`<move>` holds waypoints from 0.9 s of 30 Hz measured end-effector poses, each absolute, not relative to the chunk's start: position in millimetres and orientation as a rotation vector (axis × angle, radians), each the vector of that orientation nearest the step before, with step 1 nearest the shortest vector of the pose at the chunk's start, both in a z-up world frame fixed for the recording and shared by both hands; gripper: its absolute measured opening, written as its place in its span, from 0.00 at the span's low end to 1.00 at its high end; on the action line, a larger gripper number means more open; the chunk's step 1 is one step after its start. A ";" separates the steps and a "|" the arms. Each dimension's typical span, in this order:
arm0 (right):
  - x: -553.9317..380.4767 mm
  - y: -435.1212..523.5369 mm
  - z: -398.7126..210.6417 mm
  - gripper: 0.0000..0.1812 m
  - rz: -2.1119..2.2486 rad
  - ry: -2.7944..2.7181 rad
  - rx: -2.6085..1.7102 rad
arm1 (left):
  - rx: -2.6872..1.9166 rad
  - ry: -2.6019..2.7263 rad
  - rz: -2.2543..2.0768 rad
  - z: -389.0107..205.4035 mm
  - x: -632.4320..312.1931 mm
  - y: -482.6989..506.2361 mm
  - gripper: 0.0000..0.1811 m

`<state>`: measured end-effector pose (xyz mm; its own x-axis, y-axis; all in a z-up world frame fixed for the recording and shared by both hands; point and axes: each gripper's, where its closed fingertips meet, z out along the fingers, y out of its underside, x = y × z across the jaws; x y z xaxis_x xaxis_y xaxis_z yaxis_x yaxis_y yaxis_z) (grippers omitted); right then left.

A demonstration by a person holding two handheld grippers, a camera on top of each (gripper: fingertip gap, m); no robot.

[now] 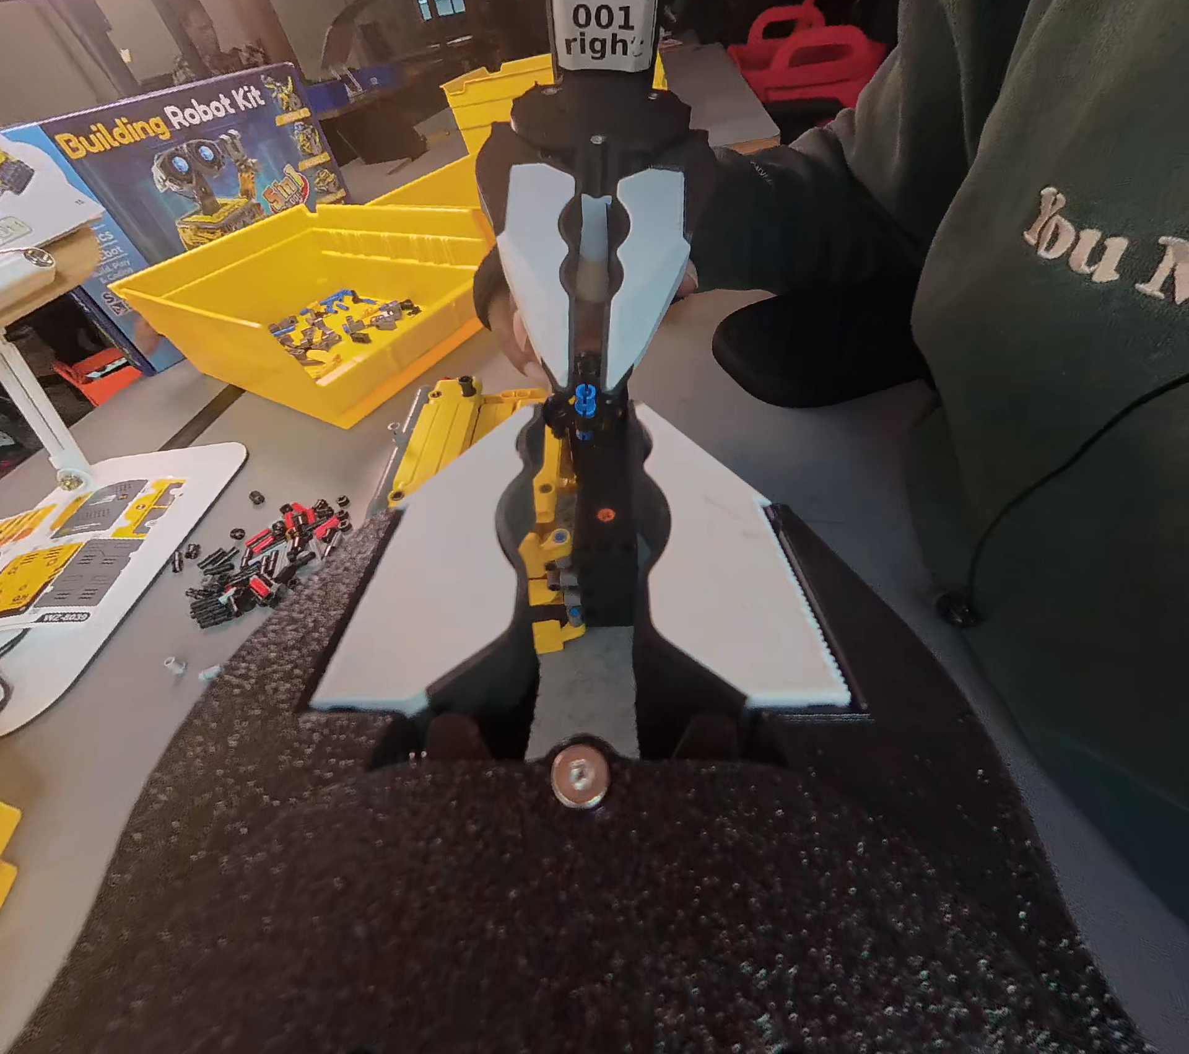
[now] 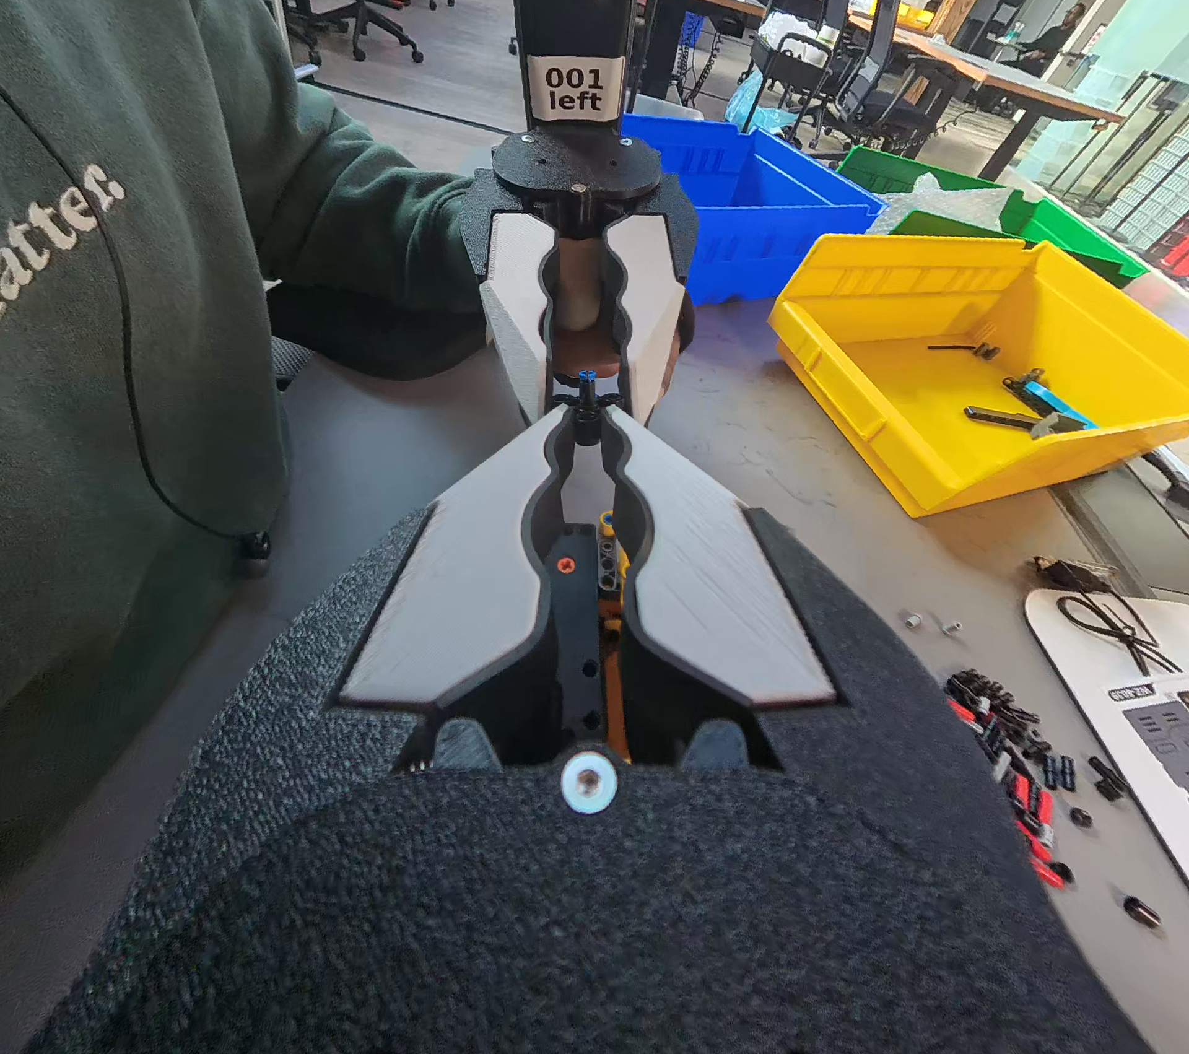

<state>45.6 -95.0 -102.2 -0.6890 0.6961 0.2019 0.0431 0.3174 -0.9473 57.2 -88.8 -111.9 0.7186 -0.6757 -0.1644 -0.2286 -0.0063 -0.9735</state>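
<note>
In the left wrist view, the left gripper [image 1: 582,418] is seen closed on a yellow-and-black brick assembly [image 1: 553,515] whose long axis runs along the fingers, away from the camera, with a yellow bin [image 1: 212,309], a kit box [image 1: 193,148] and loose black and red pins [image 1: 264,560] lying to its left on the grey table [image 1: 804,463]. In the right wrist view, the right gripper [image 2: 587,421] is seen pinched on a small black-and-blue connector [image 2: 584,402] standing upright at the fingertips, tip to tip with the other gripper, while another yellow bin [image 2: 836,380] and a blue bin [image 2: 772,225] are set to the right.
</note>
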 end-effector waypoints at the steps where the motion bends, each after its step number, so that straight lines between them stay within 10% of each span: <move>1: 46.0 -96.8 -101.4 0.04 1.410 -1.985 -0.646 | -1.573 0.768 -0.398 -110.9 57.7 -90.1 0.13; 27: 55.9 -85.6 -149.8 0.08 0.909 -2.306 -0.723 | -1.814 0.883 -0.229 -154.0 56.1 -87.0 0.13</move>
